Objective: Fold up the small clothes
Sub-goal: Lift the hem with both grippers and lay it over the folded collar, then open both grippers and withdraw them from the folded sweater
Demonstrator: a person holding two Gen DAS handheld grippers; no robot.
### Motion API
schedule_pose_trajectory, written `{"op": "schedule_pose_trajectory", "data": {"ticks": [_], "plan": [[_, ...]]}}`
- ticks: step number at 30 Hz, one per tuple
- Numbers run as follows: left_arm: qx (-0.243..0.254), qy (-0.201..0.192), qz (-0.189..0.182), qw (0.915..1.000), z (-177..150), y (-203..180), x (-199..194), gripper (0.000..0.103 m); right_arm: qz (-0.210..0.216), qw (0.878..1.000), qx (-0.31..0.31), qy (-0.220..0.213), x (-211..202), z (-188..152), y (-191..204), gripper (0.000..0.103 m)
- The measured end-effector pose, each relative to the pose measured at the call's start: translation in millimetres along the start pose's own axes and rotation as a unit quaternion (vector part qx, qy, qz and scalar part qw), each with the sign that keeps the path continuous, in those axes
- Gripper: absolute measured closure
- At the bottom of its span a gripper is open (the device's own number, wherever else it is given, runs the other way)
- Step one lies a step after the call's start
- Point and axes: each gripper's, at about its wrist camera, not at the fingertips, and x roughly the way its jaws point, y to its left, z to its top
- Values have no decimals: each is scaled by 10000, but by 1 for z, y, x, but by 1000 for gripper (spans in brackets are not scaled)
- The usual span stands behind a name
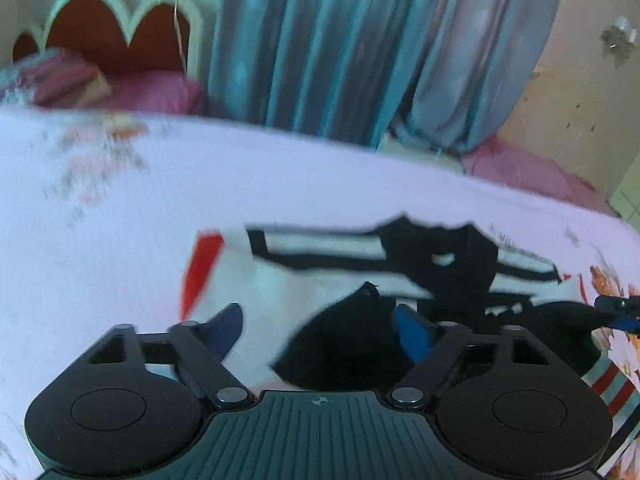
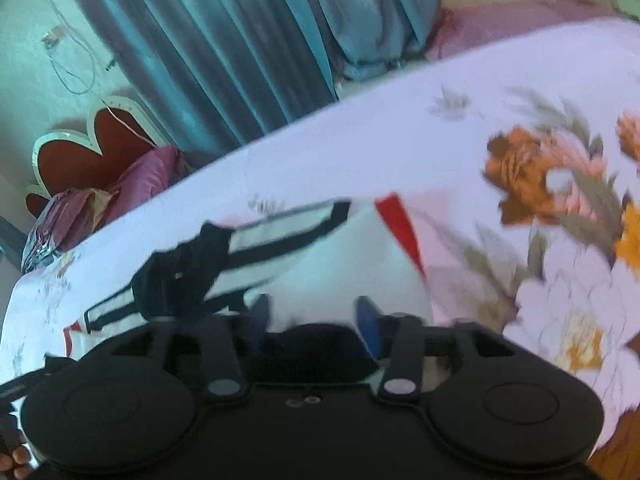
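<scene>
Both hand-held grippers, left gripper (image 1: 318, 330) and right gripper (image 2: 314, 320), hover with jaws apart, gripping nothing, over the white, black-striped small shirt (image 1: 320, 268) lying crosswise on the floral bedsheet (image 1: 120, 200).

Ahead of the claw spreads a bed sheet (image 1: 280, 184), white with orange flowers. Beyond its far edge hang teal curtains (image 1: 360, 48). Left of them stands a scalloped red headboard (image 1: 116, 36) with magenta pillows (image 1: 152, 92); right, a cream wall (image 1: 580, 112).

L gripper (image 1: 320, 330) & R gripper (image 2: 316, 322): fingers apart, nothing held.
</scene>
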Motion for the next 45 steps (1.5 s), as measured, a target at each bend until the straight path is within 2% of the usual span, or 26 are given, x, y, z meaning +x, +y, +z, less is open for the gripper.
{"op": "schedule_pose_trajectory", "data": {"ticks": [5, 8, 12, 14, 18, 19, 20, 21, 26, 29, 34, 41, 45], "plan": [[302, 147, -164, 9993, 3, 4, 7, 21, 121, 9991, -351, -205, -1, 7, -6, 47], [425, 322, -135, 9985, -1, 0, 23, 21, 250, 9984, -499, -14, 11, 6, -7, 47], [443, 486, -119, 9978, -7, -3, 42, 22, 180, 9962, -838, 128, 27, 0, -1, 47], [542, 492, -121, 9972, -10, -6, 44, 38, 186, 9953, -936, 159, 31, -2, 0, 60], [740, 529, -168, 9957, -13, -12, 45, 77, 175, 9914, -1252, 324, 40, -6, 5, 75], [765, 507, -153, 9957, -14, -13, 44, 86, 142, 9899, -1364, 370, 41, -7, 7, 89], [805, 466, -134, 9956, -14, -15, 43, 93, 136, 9892, -1407, 397, 41, -7, 8, 97], [824, 411, -137, 9957, -15, -15, 41, 97, 145, 9888, -1424, 432, 41, -7, 8, 97], [764, -37, -189, 9969, -9, -15, 21, 97, 219, 9864, -1627, 127, 25, -11, 14, 98], [566, -344, -149, 9977, 3, -11, 11, 99, 283, 9880, -1492, -293, 10, -1, 15, 98], [339, -457, 35, 9984, 23, -6, 23, 99, 158, 9872, -1440, -669, 9, 22, 20, 98], [164, -336, 449, 9983, 21, -2, 59, 99, -213, 9886, -1350, -635, 50, 31, 22, 98], [246, -103, 607, 9978, 3, 1, 74, 98, -480, 9904, -1269, -267, 78, 22, 12, 98]]}}
